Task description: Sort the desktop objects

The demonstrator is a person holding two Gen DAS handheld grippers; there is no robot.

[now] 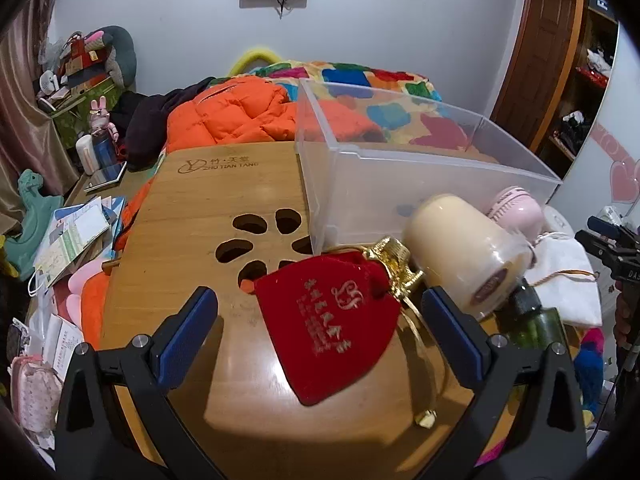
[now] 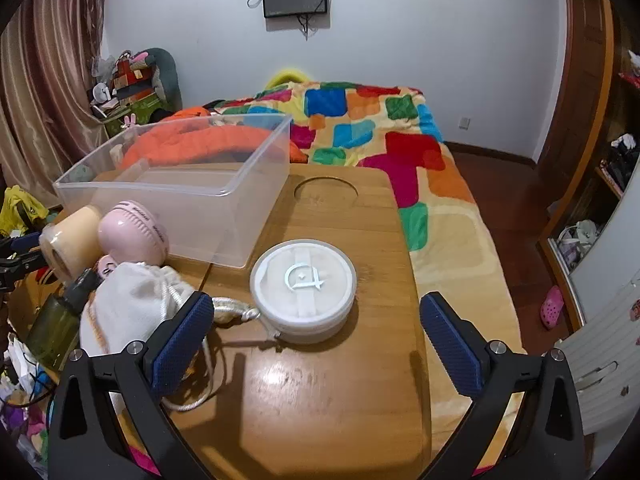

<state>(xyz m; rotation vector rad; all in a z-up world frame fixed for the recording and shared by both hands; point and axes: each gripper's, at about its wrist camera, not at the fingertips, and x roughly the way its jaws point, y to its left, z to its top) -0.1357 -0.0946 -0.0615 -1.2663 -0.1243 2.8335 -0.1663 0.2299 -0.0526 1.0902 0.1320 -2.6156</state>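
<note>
A clear plastic bin [image 1: 420, 184] stands on the bamboo table [image 1: 224, 200]; it also shows in the right wrist view [image 2: 188, 196]. My left gripper [image 1: 320, 308] is open, with a red velvet pouch [image 1: 328, 320] lying between its fingers. A cream roll [image 1: 460, 252], gold trinket [image 1: 394, 260], green bottle [image 1: 544, 324], pink fan [image 1: 516, 208] and white drawstring bag [image 1: 568, 276] lie to its right. My right gripper [image 2: 316, 316] is open just in front of a round white case [image 2: 303, 284]. The white bag [image 2: 132, 304] touches its left finger.
The table sits on a bed with a colourful quilt [image 2: 384, 136] and an orange jacket [image 1: 240, 116]. Papers and clutter [image 1: 72, 240] lie left of the table. A paw-shaped cutout [image 1: 260, 240] and a round cup recess [image 2: 326, 192] mark the tabletop.
</note>
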